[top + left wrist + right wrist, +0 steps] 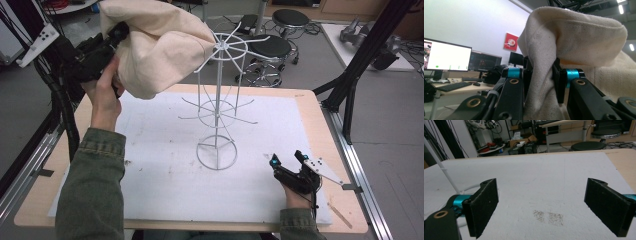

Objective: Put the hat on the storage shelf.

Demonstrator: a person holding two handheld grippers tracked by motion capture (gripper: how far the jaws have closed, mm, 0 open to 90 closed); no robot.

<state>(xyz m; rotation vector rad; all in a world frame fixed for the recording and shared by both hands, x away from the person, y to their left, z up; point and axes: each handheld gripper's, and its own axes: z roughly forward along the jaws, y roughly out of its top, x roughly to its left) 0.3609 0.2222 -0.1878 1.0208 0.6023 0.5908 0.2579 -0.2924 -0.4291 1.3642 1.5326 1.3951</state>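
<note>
While the left gripper [116, 35] clenches a fold of the cream canvas bag [155, 45], held aloft beside the top spokes of the white wire rack [218, 107], the cloth could snag a spoke and tip the light stand. The right gripper [289, 162] rests released on the white foam mat [165, 185], bracing nothing.

left hand [102, 92]: raised at far left, forearm in green sleeve reaching up | left gripper [116, 36]: held high, pointing right, jaws clamped tight on a fold of cloth [574, 42] | right hand [295, 199]: low at near right edge | right gripper [287, 161]: level, pointing away, jaws wide apart, nothing between
</note>
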